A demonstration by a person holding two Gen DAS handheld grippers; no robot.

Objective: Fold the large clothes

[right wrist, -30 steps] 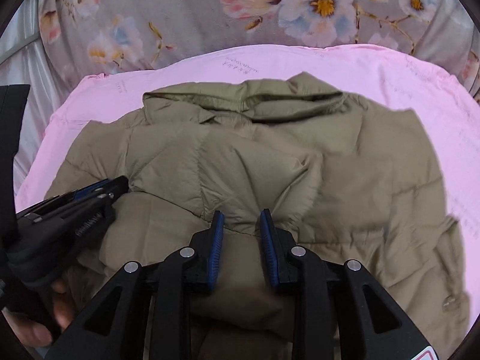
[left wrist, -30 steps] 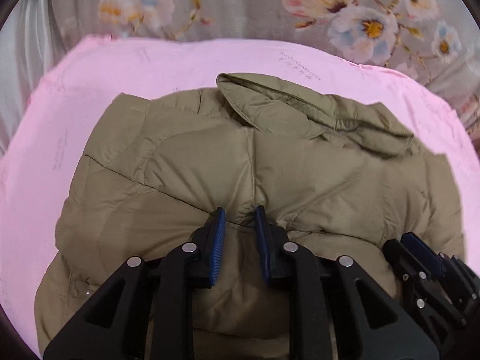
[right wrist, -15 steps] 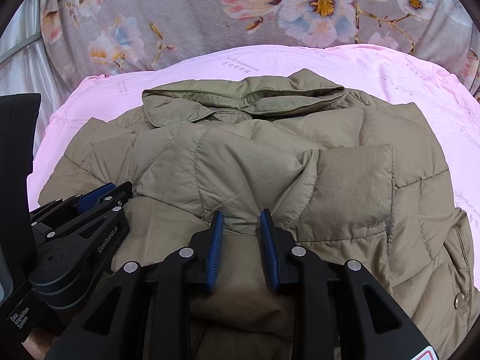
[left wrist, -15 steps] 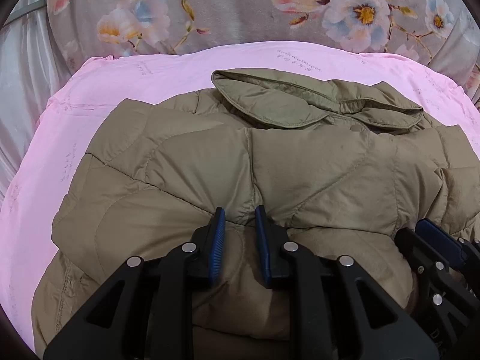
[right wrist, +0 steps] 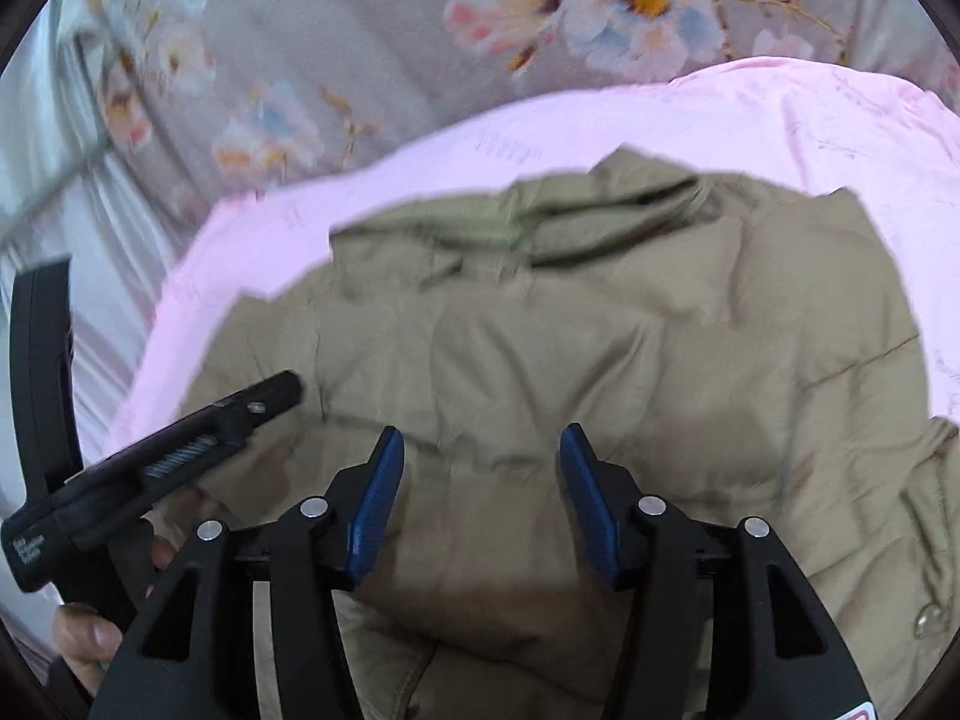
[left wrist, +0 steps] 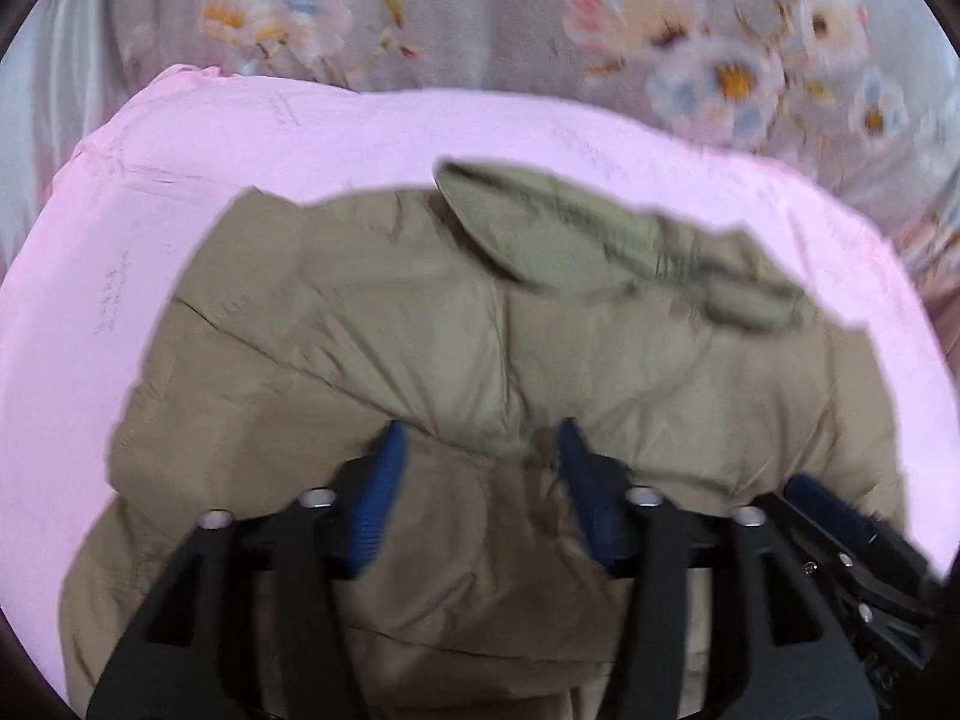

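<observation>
The jacket (left wrist: pixel 420 324) is a khaki quilted puffer, lying on a pink sheet (left wrist: pixel 120 228) over a bed, its collar (left wrist: pixel 600 240) toward twelve o'clock in both views. The lower part is already turned up over the body, making a padded fold edge that runs across just ahead of both sets of fingers.

By the look of it, this will handle as light but bulky: soft, springy filling that pushes a fold back open, under a smooth shell that is likely slippery in the pads. A deep pinch at a doubled edge or a stitched quilting seam should hold better than a pinch on a puffed panel. The snap (right wrist: pixel 927 621) at four o'clock in the right view marks the front edge, a firmer place to take hold.

The left hand-held gripper (left wrist: pixel 477 438) points down and forward at the fold edge. Its jaws are opening; fabric lies between them, but the pads do not press on it. The right hand-held gripper (right wrist: pixel 477 441) is angled much the same and is also opening, with cloth below the gap and nothing pinched. The two sit side by side: in the right view the left tool shows at nine o'clock, with a hand (right wrist: pixel 84 636) around its handle at eight o'clock.
</observation>
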